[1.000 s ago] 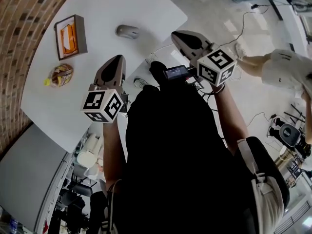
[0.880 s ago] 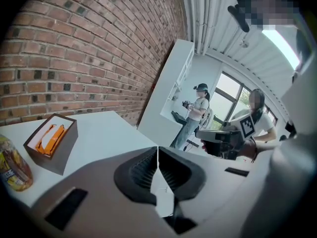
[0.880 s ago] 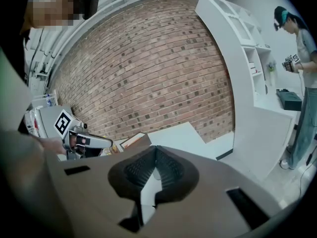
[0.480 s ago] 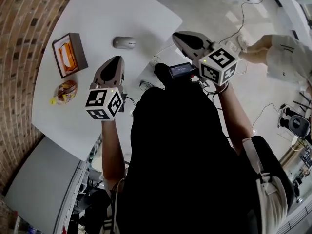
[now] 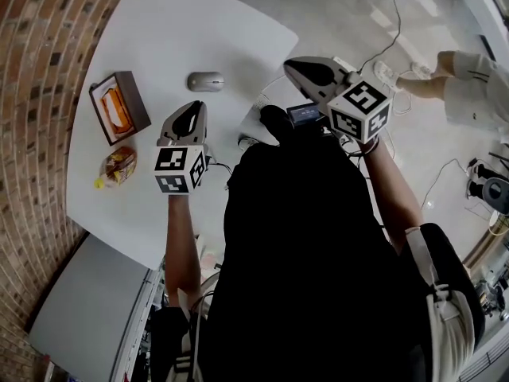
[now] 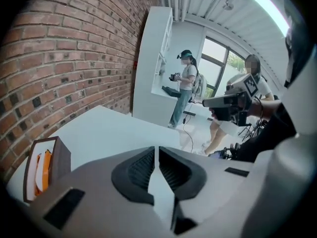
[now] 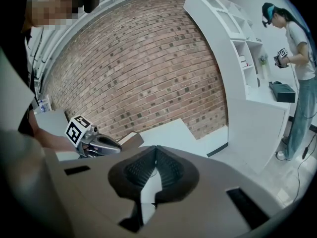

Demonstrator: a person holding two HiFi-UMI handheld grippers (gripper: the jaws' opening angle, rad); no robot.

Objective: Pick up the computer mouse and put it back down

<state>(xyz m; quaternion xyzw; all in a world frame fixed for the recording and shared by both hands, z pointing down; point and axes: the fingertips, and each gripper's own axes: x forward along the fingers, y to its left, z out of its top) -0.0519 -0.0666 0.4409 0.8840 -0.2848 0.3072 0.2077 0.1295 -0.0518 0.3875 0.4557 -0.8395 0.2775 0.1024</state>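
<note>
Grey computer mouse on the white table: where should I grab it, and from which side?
Grip the grey oval mouse across its narrow middle, a jaw on each long side, coming down from above: it lies flat and low on the white table, its domed top offering no hold. The left gripper is nearer, but shut; open it first.

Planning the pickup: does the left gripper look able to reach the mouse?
Probably yes: only bare table lies between the left gripper and the mouse, but its shut jaws must open first.
</note>
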